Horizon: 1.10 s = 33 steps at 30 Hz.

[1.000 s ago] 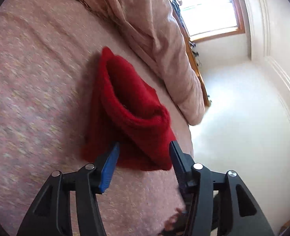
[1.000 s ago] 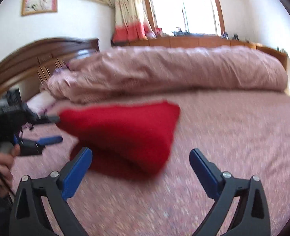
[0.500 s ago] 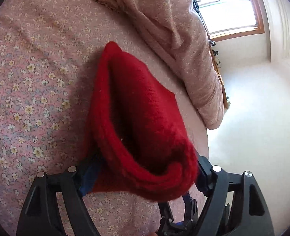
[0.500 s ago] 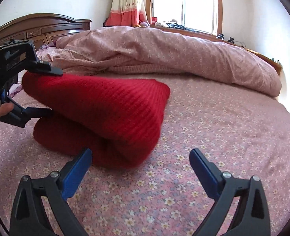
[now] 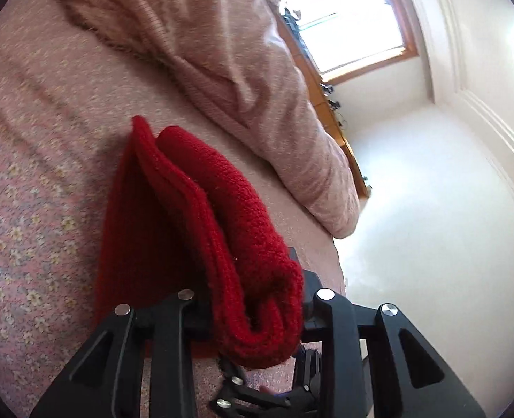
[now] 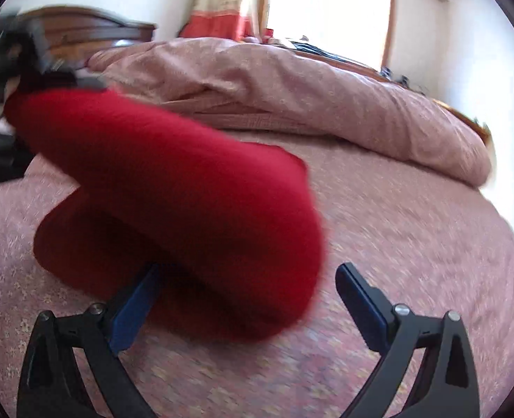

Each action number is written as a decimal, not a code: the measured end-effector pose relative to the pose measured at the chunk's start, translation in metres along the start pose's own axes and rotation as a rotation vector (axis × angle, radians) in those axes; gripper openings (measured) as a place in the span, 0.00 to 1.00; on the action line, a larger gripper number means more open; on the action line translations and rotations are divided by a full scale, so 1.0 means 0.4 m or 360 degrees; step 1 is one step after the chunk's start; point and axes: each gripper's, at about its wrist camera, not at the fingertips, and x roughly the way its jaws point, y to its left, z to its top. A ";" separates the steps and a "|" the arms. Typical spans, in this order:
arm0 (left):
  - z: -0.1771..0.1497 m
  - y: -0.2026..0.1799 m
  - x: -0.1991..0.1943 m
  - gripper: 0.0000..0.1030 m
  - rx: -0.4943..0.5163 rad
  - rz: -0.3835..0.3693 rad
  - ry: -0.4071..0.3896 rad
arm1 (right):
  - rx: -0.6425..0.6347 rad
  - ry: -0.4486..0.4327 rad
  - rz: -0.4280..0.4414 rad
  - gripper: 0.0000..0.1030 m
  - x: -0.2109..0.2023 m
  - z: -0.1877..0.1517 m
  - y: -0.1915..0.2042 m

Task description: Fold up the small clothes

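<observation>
A red knitted garment [image 5: 194, 230] lies folded over itself on the pink floral bedsheet [image 5: 30, 181]. My left gripper [image 5: 253, 299] is shut on its near folded edge and holds that edge up. In the right wrist view the red garment [image 6: 187, 188] fills the middle, with its upper layer raised at the left by the left gripper [image 6: 47, 69]. My right gripper [image 6: 246, 299] is open, its blue pads either side of the garment's near fold, holding nothing.
A bunched pink duvet [image 6: 309, 94] lies across the far side of the bed. A dark wooden headboard [image 6: 96, 31] stands at the left. A bright window [image 6: 326, 14] and red curtain are behind. The bed's edge and white floor [image 5: 431, 209] lie to the right.
My left gripper closed on the garment's edge and lifted it. My right gripper moved closer to the fold, staying open.
</observation>
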 end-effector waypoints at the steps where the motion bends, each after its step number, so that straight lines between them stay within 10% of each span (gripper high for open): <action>1: 0.000 -0.005 -0.002 0.23 0.0029 0.0014 -0.0008 | -0.0025 -0.0005 -0.0035 0.98 0.005 0.006 0.012; 8: 0.010 0.014 -0.011 0.21 0.0061 0.0052 -0.0050 | 0.0555 0.0041 0.0117 0.97 0.042 0.000 -0.159; 15: -0.074 0.112 -0.001 0.21 0.0056 0.0298 -0.0026 | 0.0770 0.0232 0.0342 0.97 0.081 -0.071 -0.231; 22: -0.090 0.132 -0.019 0.22 0.0062 0.0370 -0.0093 | 0.0710 0.0254 0.0270 0.96 0.001 -0.126 -0.240; 29: -0.096 0.097 -0.018 0.32 0.0065 0.0410 -0.0055 | 0.0807 0.0248 0.0110 0.47 -0.062 -0.113 -0.308; 33: -0.130 -0.006 -0.109 0.33 0.0291 0.0682 -0.0251 | 0.0806 0.0092 0.0231 0.18 -0.117 -0.014 -0.308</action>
